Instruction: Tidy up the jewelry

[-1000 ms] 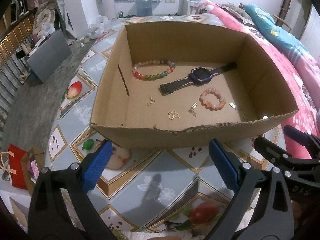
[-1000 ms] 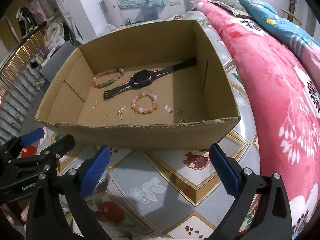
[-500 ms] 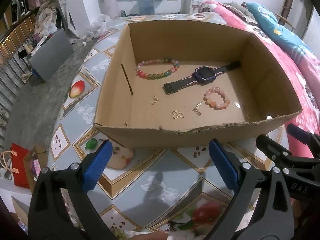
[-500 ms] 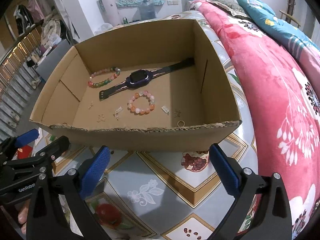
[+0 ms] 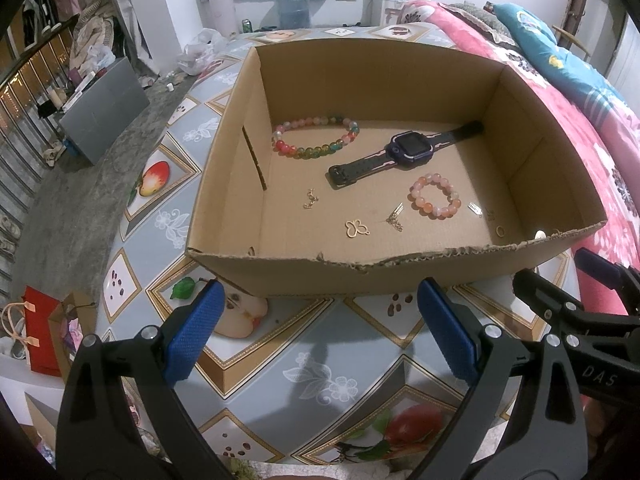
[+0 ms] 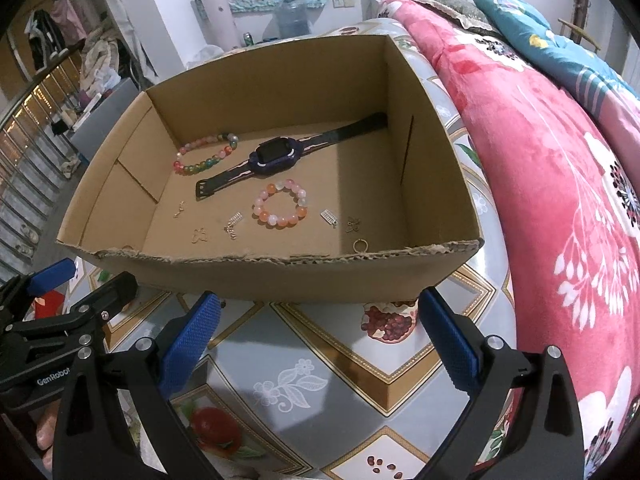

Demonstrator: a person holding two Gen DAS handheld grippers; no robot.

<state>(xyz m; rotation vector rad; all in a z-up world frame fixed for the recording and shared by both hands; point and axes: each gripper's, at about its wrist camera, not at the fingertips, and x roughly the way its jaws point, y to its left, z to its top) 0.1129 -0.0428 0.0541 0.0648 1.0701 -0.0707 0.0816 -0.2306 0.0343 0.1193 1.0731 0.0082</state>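
While both tongs, left gripper [image 5: 316,336] and right gripper [image 6: 318,334], are held apart and empty just short of the cardboard box [image 5: 400,276], all jewelry is seen inside it: multicolour bracelet [image 5: 315,137] at 11 o'clock, watch [image 5: 404,148] centre, pink bracelet [image 5: 435,196] at 4 o'clock, gold charms [image 5: 356,229] along the near edge. Whether sorting is pending or finished cannot be told. Any pick is best made from above, the torn rim cleared.

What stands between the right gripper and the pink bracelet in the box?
The near wall of the cardboard box does. The right gripper hovers open outside it, over the table, and the pink bracelet lies on the box floor behind that wall. Above the torn rim, nothing visible blocks the way.
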